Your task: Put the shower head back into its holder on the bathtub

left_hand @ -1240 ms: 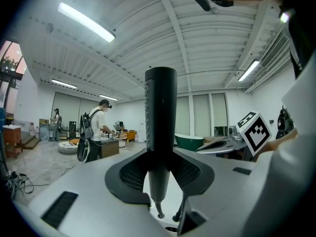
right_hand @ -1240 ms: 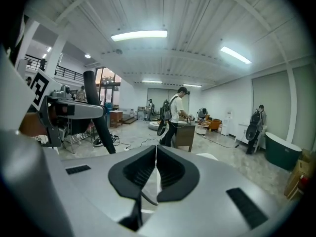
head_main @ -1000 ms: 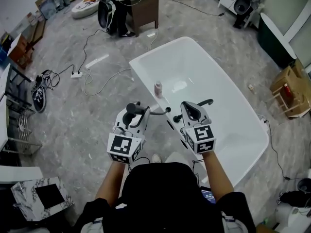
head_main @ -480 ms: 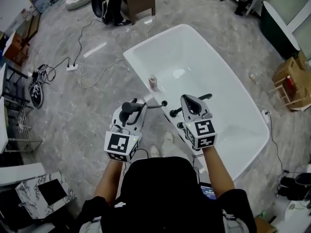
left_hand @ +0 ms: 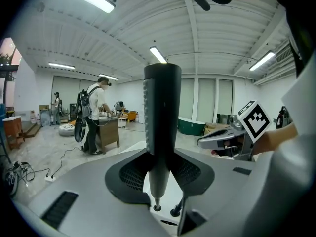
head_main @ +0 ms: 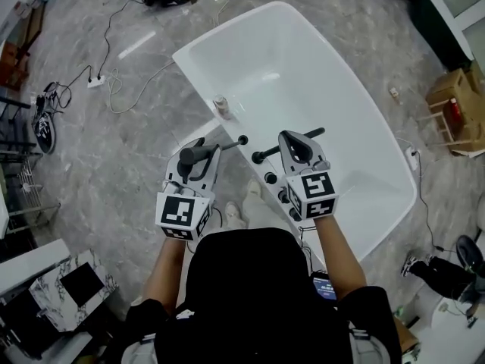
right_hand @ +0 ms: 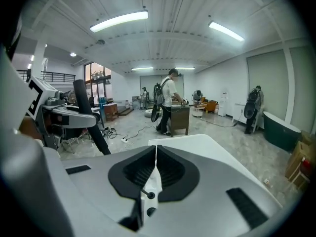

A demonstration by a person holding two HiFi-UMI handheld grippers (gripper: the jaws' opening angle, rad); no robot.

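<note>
Grey marbled floor (head_main: pixel 114 150). White bathtub (head_main: pixel 318 89) runs from top centre to the right edge of the head view. Small bottle (head_main: pixel 222 106) stands on its left rim. Cables and a power strip (head_main: pixel 95 82) lie upper left, a marble-patterned box (head_main: pixel 72 287) lower left. The gripper views show a large hall with a ribbed white ceiling and strip lights. A person with a backpack (right_hand: pixel 168 105) stands at a brown table (right_hand: pixel 178 118).

Left hand-held gripper (left_hand: pixel 159 162) is pinching the shower head (left_hand: pixel 161 112), a dark stick-shaped handle upright between the jaws; this sits left of centre in the head view, over the tub's near rim. Right hand-held gripper (right_hand: pixel 156 157) has its jaws pressed together with nothing between them, just right of the left one.

Black fittings (head_main: pixel 270 178) on the rim are partly covered by both grippers; which one is the holder cannot be told. The handle's thin tip ends near a small black ring (left_hand: pixel 157 208); contact unclear. No hose can be made out.
</note>
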